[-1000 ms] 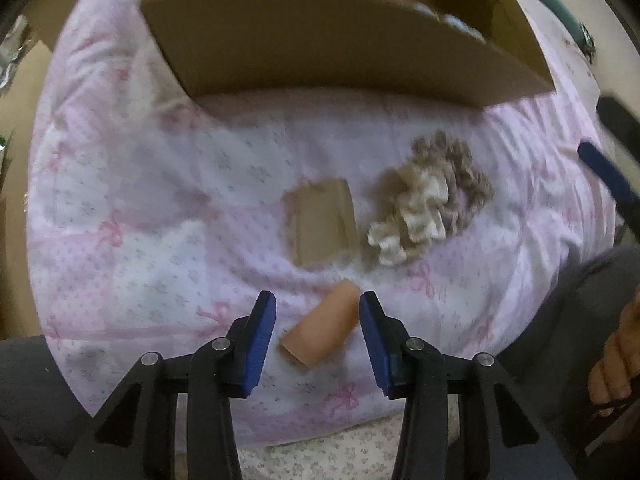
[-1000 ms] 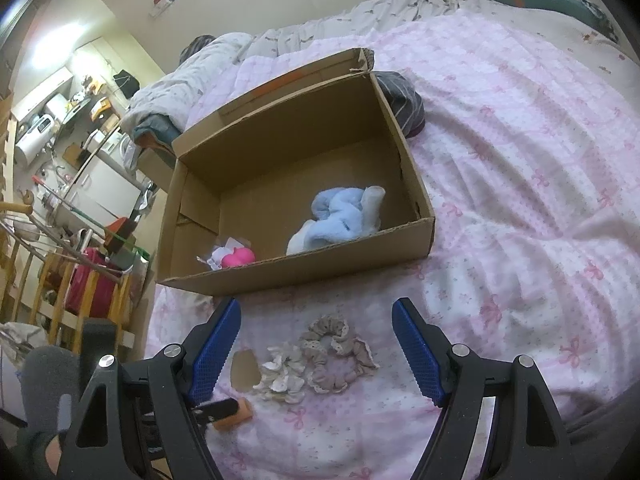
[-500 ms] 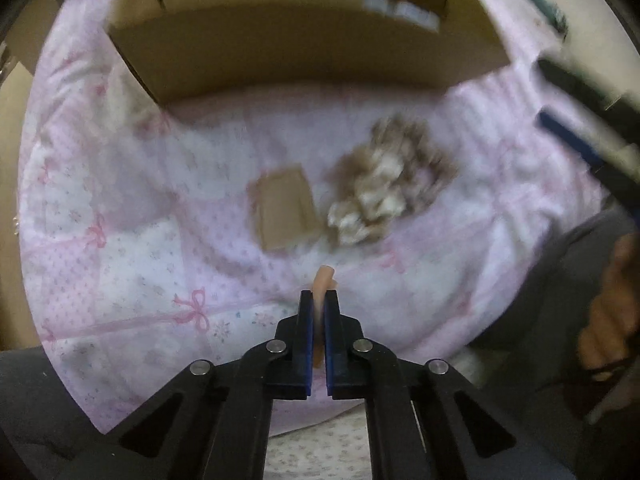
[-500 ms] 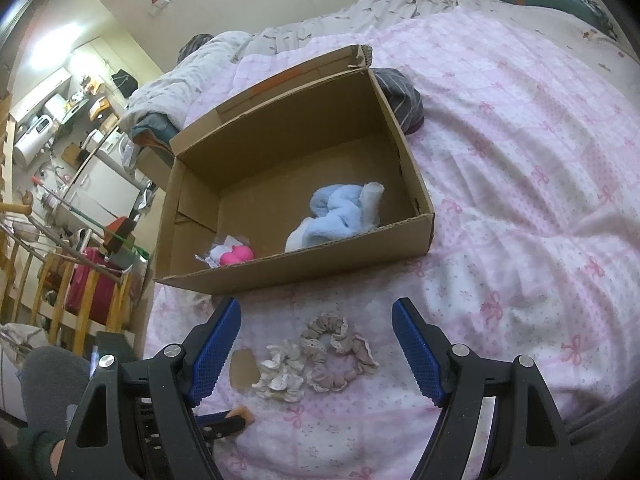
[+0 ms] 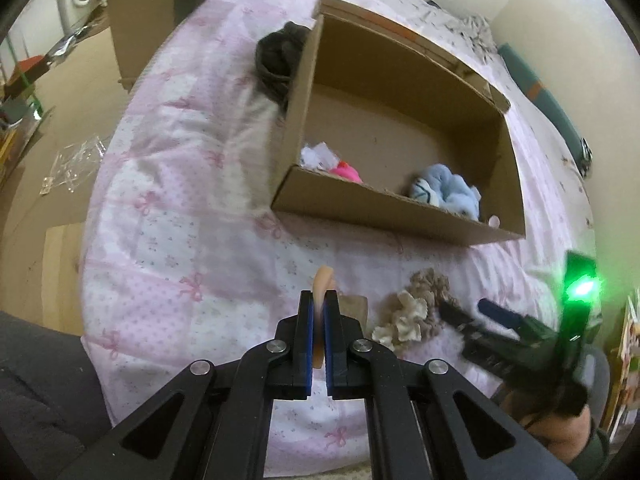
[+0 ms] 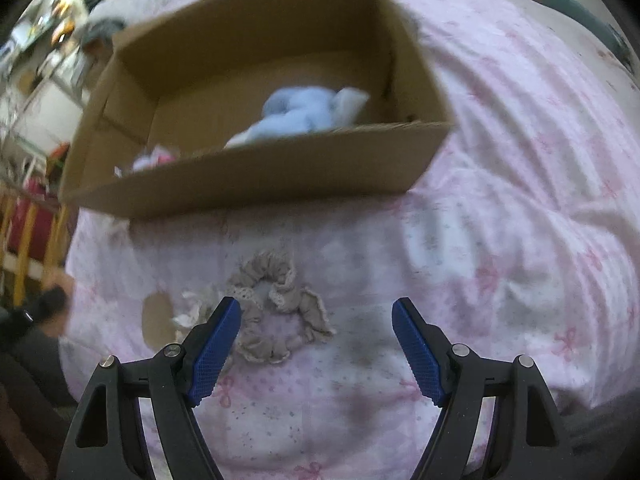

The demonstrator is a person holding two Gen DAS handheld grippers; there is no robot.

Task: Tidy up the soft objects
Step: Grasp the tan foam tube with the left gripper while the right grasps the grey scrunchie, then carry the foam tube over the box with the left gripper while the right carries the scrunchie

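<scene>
Pinching: left gripper (image 5: 319,312) squeezes peach sponge (image 5: 322,280) flat
Right gripper (image 6: 316,344): spread wide, empty, above scrunchies (image 6: 276,304)
Scrunchies: on quilt (image 6: 500,216), at 6 o'clock of box (image 6: 256,172)
Box: blue plush (image 5: 448,190), pink toy (image 5: 346,170) inside

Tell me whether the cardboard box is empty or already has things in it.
Not empty. The box is open-topped and holds a blue plush and a pink item with white bits beside it.
</scene>
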